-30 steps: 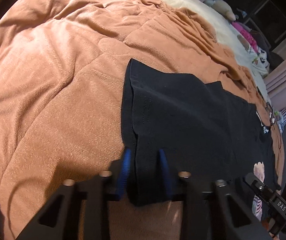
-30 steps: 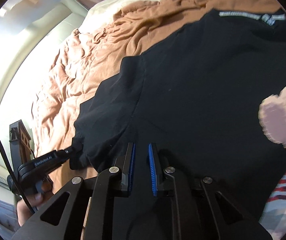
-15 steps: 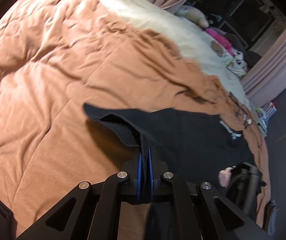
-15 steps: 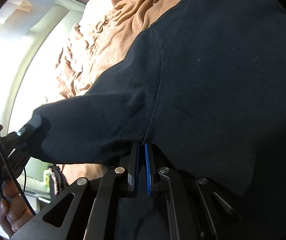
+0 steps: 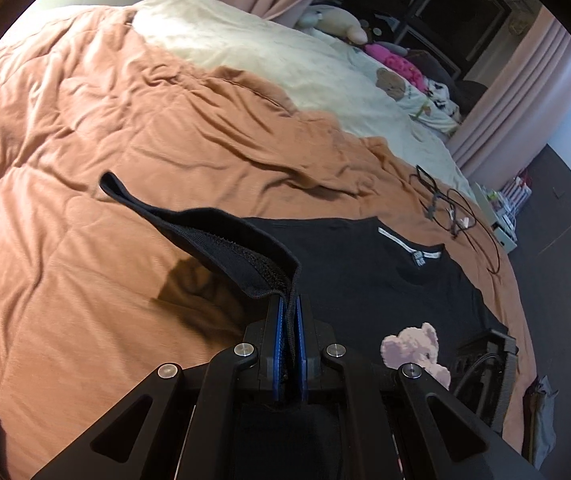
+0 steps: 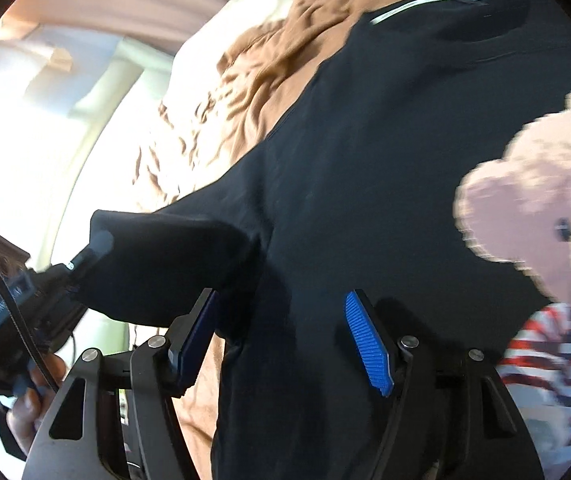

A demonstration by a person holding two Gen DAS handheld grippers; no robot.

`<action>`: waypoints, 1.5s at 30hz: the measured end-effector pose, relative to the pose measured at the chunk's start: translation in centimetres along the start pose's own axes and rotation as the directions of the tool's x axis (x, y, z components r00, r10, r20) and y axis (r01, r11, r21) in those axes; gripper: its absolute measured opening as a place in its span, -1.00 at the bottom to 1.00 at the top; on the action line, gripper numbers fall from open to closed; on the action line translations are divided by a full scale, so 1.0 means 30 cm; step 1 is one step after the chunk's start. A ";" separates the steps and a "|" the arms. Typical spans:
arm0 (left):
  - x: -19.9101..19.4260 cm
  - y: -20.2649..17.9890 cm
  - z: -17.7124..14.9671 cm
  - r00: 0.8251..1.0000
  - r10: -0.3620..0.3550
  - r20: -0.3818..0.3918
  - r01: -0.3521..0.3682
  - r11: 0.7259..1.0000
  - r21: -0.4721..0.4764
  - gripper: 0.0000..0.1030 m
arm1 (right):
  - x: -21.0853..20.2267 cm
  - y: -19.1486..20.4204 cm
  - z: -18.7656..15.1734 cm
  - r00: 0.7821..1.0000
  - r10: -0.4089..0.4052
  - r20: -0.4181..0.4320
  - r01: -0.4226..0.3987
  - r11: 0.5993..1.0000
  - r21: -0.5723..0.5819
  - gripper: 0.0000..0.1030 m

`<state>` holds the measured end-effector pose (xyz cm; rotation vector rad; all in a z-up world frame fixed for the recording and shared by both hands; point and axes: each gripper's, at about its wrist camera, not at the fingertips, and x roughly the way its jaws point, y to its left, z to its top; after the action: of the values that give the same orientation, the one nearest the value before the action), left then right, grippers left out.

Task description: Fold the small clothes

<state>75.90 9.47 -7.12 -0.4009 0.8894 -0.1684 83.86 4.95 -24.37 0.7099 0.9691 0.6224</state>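
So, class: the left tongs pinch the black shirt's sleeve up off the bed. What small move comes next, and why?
Probably carry the sleeve inward over the black shirt and lay it flat: left tongs grip its hem, right tongs have just opened.

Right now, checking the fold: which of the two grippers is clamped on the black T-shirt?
The left gripper: blue pads pinch the black T-shirt's raised sleeve hem. The right gripper has just opened, jaws apart.

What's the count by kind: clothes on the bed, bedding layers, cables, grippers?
Clothes: 1, black shirt
Bedding layers: 2, orange blanket, cream sheet
Cables: 1 tangle, black cable
Grippers: 2, left gripper shut on the shirt's sleeve, right gripper just opened over the shirt
Total: 6
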 end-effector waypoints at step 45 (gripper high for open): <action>0.273 0.098 -0.236 0.939 0.216 -0.268 -0.196 0.975 0.102 -0.18 | 0.034 -0.084 0.145 0.977 -0.210 0.037 0.210 0.977 -0.016 -0.98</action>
<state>75.39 7.74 -18.19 -0.2147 1.1929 -0.0641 88.57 3.04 -25.17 0.5894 0.9894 0.4322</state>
